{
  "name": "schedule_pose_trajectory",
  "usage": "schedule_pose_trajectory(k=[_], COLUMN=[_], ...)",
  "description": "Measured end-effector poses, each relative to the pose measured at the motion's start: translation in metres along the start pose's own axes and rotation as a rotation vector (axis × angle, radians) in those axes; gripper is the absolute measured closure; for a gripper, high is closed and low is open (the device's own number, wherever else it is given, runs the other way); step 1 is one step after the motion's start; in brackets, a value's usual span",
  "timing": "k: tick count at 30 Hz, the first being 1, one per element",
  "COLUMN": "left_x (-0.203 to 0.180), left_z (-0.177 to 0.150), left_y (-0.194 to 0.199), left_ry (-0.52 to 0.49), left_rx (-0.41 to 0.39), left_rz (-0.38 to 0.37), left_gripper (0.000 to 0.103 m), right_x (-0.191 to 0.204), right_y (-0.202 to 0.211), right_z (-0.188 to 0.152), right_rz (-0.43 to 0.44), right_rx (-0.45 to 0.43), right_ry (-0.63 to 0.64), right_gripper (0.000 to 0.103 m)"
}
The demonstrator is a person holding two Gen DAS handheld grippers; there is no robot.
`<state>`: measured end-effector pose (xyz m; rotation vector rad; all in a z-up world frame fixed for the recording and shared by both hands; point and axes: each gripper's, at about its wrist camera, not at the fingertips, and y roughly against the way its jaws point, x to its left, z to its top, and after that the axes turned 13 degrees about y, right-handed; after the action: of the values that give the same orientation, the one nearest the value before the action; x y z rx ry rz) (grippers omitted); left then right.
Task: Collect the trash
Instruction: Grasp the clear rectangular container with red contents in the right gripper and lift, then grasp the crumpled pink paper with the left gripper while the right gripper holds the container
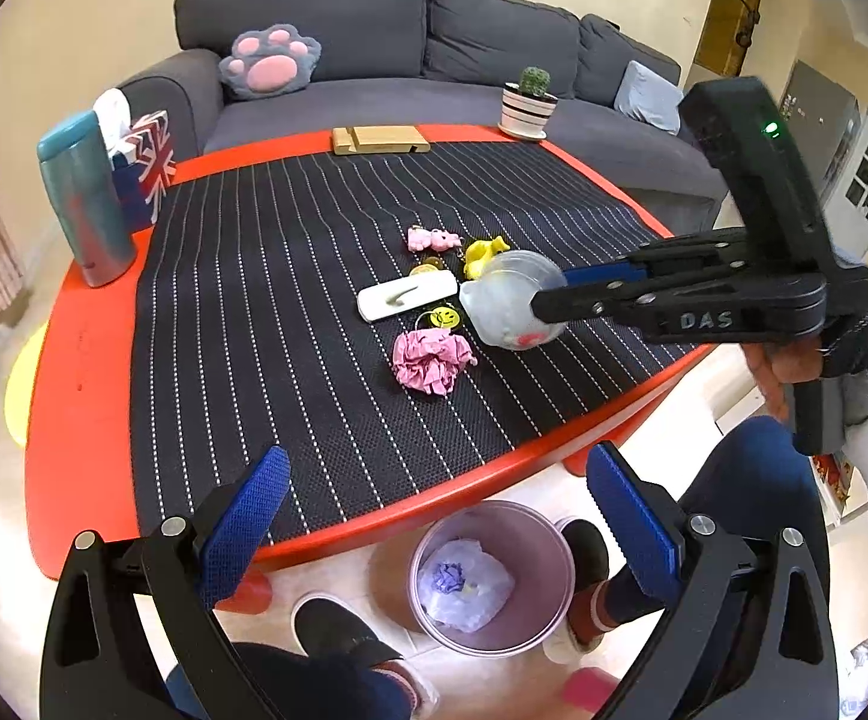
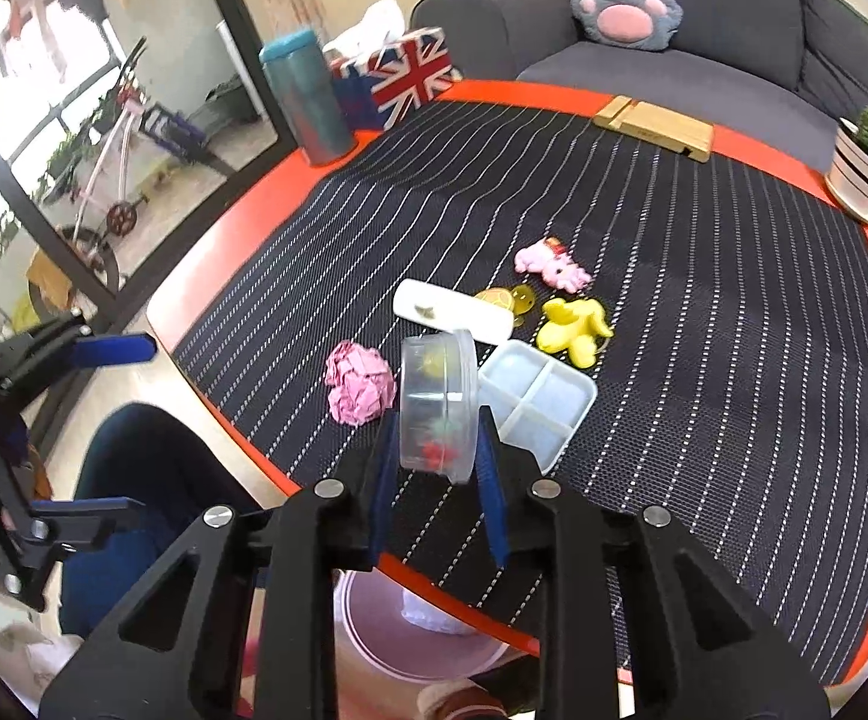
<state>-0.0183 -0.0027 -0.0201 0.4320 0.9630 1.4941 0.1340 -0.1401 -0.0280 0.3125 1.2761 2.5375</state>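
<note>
My right gripper [image 2: 436, 468] is shut on a clear round plastic container [image 2: 438, 405] with red bits inside and holds it on edge above the striped mat; it also shows in the left wrist view [image 1: 508, 300]. A crumpled pink paper ball [image 1: 431, 360] lies on the mat, just left of the container in the right wrist view [image 2: 357, 383]. My left gripper [image 1: 434, 510] is open and empty, above the table's near edge. A pink trash bin [image 1: 490, 576] with crumpled wrappers inside stands on the floor below it.
On the mat lie a white flat case [image 2: 451, 311], a clear compartment tray [image 2: 538, 399], yellow [image 2: 574, 324] and pink [image 2: 553, 264] toys and a smiley keychain [image 1: 444, 318]. A teal tumbler [image 1: 83, 198], flag tissue box [image 2: 398, 75], wooden stand [image 1: 380, 140] and potted cactus [image 1: 529, 102] line the far edge.
</note>
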Motion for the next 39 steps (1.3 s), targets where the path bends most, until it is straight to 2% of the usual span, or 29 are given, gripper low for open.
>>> schedule_pose_trajectory(k=[19,31,38,39], left_x=[-0.004,-0.002,-0.001,-0.001], left_z=[0.036,0.048,0.048,0.048], left_y=[-0.043,-0.086,-0.101,-0.102], left_ry=[-0.021,-0.022,-0.02,-0.018], left_rx=[0.06,0.151,0.16,0.161], left_rz=[0.003,0.043,0.044,0.043], left_gripper=[0.008,0.008,0.008,0.013], right_x=[-0.022,-0.026,-0.028,-0.028], right_y=[0.038,0.045,0.047,0.047], right_z=[-0.008,-0.012,-0.014,-0.014], right_rz=[-0.073,-0.102,-0.106,-0.106], right_rx=[-0.052,-0.052,-0.05,-0.05], right_ry=[-0.086,-0.099,-0.101,-0.102], right_gripper=[0.08,0.08,0.08,0.08])
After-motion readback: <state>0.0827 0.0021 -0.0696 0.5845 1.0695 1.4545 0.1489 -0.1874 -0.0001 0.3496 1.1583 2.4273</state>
